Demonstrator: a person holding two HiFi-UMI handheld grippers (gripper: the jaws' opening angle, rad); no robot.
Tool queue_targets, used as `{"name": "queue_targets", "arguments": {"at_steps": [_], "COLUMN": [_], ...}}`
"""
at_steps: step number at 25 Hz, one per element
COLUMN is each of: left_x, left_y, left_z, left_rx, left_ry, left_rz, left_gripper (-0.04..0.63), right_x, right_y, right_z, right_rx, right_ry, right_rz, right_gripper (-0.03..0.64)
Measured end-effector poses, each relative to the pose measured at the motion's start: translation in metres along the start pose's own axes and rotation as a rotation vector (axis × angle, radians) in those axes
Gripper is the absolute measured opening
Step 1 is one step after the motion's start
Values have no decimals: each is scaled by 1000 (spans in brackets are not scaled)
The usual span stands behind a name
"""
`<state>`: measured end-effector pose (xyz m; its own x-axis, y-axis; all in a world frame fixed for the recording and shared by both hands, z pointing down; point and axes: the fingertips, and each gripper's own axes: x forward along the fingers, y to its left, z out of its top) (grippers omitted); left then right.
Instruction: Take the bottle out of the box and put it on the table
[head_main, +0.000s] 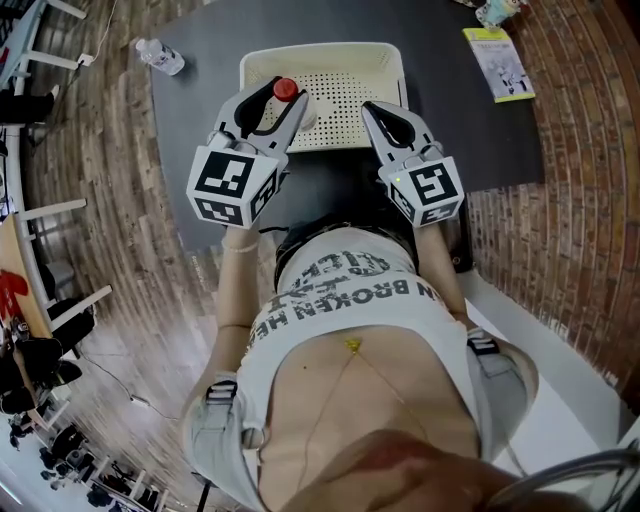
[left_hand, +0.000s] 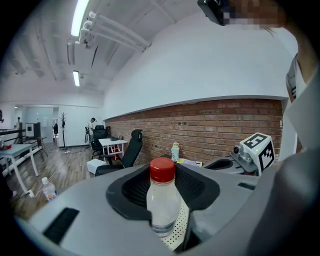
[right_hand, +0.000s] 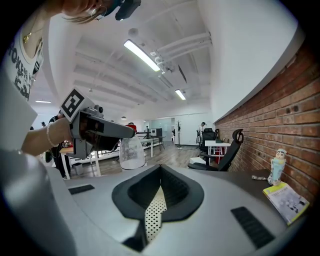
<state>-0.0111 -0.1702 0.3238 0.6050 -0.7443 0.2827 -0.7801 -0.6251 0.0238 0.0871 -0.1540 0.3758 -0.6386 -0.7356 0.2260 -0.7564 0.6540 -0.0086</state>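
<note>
Far left on the dark table (head_main: 205, 90), a clear plastic spare bottle (head_main: 160, 56) lies on its side, well apart from everything else. Next comes the left gripper (head_main: 280, 102), and it has the bottle (left_hand: 162, 202). The jaws stand fairly wide and press in on both sides of the clear body, just under the red cap (left_hand: 162, 170). The bottle is upright. From the right gripper view its rounded base hangs in open air, touching nothing below. From the head view it sits over the near left part of the box (head_main: 320, 50), a cream tray with a perforated floor that rests on the table. That dotted floor shows right beneath the bottle in the left gripper view.

Across the box now is the right gripper (head_main: 375, 112), held over the near right edge at about the same level as its partner. Its fingertips meet at a point, with nothing between them. Only a sliver of the perforated floor shows through the narrow gap behind the tips.

Further right, a yellow-edged booklet (head_main: 498, 62) lies flat near the table's far corner. Just beyond it, a small pale figurine (right_hand: 276, 166) stands against the brick wall (right_hand: 280, 115).
</note>
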Motion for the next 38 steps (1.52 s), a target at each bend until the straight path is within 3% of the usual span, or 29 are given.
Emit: {"name": "queue_targets", "arguments": {"at_steps": [22, 38], "left_x": [-20, -79], "left_y": [3, 53], "left_z": [6, -1], "left_rx": [-9, -40], "left_ry": [-26, -54], "left_rz": [-15, 97], "left_gripper": [158, 158], "right_x": [3, 21], "right_y": [10, 27], "right_z": [-2, -1], "right_rx": [-16, -26], "right_ry": [-1, 14], "right_rz": [1, -1], "right_gripper": [9, 9]}}
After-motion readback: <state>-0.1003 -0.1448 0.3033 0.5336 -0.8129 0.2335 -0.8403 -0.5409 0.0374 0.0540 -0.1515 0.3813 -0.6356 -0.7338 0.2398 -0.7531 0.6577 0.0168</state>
